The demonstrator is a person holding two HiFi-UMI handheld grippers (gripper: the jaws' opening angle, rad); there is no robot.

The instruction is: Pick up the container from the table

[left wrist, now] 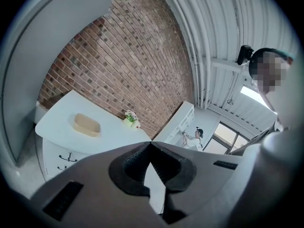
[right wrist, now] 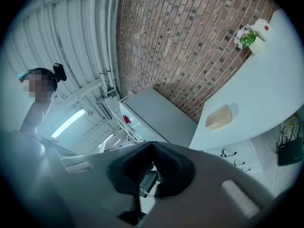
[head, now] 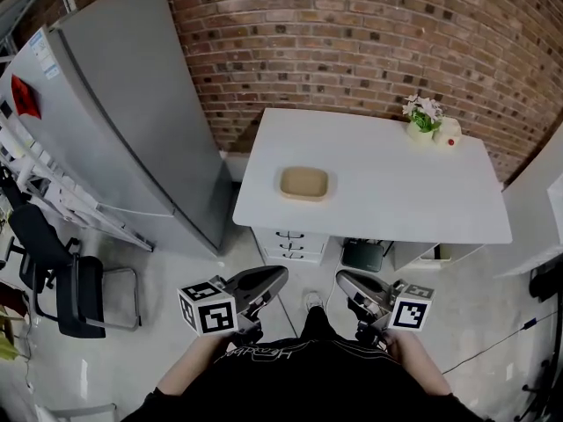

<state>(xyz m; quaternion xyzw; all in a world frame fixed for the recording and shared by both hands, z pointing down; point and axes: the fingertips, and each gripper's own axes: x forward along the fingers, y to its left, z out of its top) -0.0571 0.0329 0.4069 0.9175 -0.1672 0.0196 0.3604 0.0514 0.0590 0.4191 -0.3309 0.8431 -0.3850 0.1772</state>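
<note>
A shallow tan container (head: 304, 184) lies on the white table (head: 413, 209), left of its middle. It also shows small in the left gripper view as the container (left wrist: 86, 125) and in the right gripper view as the container (right wrist: 219, 118). Both grippers hang low in front of the person, well short of the table's near edge. My left gripper (head: 283, 273) has its jaws closed tip to tip with nothing between them, the left gripper (left wrist: 150, 143) showing the same. My right gripper (head: 339, 277) is shut and empty too, its tips meeting in the right gripper (right wrist: 152, 144) view.
A grey refrigerator (head: 123, 104) stands left of the table. A small flower pot (head: 423, 118) and a white item sit at the table's far right corner. Drawers (head: 291, 245) and a black box (head: 362, 255) are under the table. A black chair (head: 53, 271) is at far left. A brick wall lies behind.
</note>
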